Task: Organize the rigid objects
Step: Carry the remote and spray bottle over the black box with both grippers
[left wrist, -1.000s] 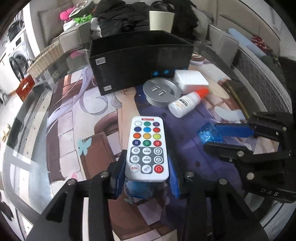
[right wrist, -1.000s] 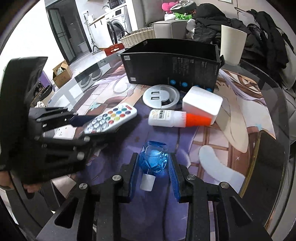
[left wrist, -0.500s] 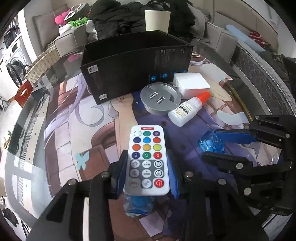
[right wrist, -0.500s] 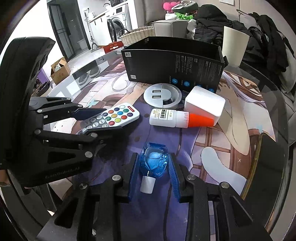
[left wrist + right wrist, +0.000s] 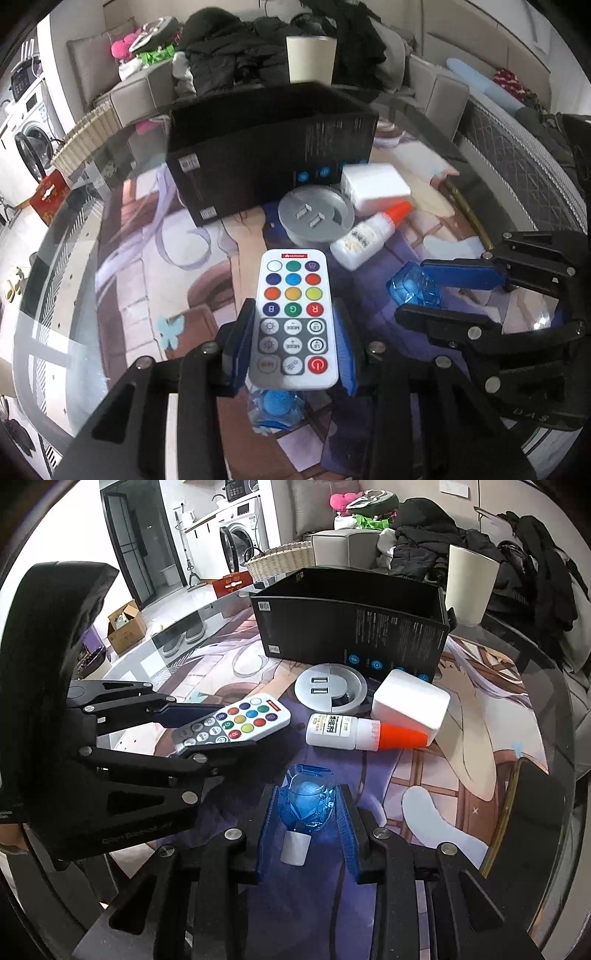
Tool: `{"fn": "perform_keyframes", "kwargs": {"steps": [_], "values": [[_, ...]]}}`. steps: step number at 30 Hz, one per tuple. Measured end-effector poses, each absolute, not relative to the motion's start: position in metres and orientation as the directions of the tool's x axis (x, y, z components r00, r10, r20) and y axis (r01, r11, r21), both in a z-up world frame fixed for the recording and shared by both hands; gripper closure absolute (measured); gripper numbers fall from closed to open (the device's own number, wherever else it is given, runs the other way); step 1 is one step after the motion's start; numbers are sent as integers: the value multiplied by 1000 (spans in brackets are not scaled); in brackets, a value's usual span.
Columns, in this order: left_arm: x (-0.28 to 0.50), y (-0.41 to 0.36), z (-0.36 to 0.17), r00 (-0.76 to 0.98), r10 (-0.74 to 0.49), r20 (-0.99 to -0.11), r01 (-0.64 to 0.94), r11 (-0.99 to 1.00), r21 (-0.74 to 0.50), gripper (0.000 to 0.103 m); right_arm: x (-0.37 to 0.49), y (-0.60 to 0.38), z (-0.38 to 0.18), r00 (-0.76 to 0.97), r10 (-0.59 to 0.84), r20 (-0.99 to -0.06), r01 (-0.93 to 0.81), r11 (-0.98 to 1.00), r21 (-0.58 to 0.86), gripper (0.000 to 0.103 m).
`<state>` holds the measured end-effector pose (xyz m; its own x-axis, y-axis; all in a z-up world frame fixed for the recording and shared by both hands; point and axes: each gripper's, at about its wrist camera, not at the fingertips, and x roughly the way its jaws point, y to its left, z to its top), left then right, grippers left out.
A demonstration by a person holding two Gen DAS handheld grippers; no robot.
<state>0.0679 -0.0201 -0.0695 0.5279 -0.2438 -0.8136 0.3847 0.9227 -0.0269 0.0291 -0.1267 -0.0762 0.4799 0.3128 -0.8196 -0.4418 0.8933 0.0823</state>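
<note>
A white remote (image 5: pixel 293 317) with coloured buttons sits between the blue pads of my left gripper (image 5: pixel 293 314), which is shut on its sides. In the right wrist view the remote (image 5: pixel 236 723) tilts up off the printed mat in the left gripper (image 5: pixel 236 727). My right gripper (image 5: pixel 308 797) is shut on a small blue faceted bottle (image 5: pixel 306 805) whose white cap points toward the camera. That bottle (image 5: pixel 413 286) and the right gripper (image 5: pixel 412 290) show at the right of the left wrist view. An open black box (image 5: pixel 351 627) stands behind.
In front of the box lie a round silver USB hub (image 5: pixel 330 690), a white block (image 5: pixel 410 701) and a white bottle with an orange cap (image 5: pixel 351 733). A cream cup (image 5: pixel 469 583) stands behind the box. The round glass table's edge (image 5: pixel 554 775) curves at the right.
The left jaws closed in on the remote's sides and its far end came up off the mat. The right gripper and the blue bottle stayed put.
</note>
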Motion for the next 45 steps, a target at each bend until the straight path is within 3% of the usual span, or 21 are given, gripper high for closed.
{"fn": "perform_keyframes", "kwargs": {"steps": [5,15,18,28,37,45], "values": [[57,-14,-38,653,-269,-708,380,925,0,66,24,-132,-50,583,344,-736,-431,899,79,72],[9,14,37,900,-286,-328,316,948,41,65,-22,-139,29,868,355,-348,-397,916,-57,72],[1,24,49,927,-284,-245,303,952,44,65,-30,-140,41,891,354,-283,-390,917,-81,72],[13,35,49,917,-284,-280,300,954,16,65,-33,-137,48,893,357,-275,-390,918,-75,72],[35,27,73,947,-254,-198,260,966,2,65,-9,-139,60,903,354,-244,-375,926,-42,72],[96,28,80,956,-216,-198,210,976,-51,65,51,-140,79,928,317,-198,-324,946,-6,72]]}}
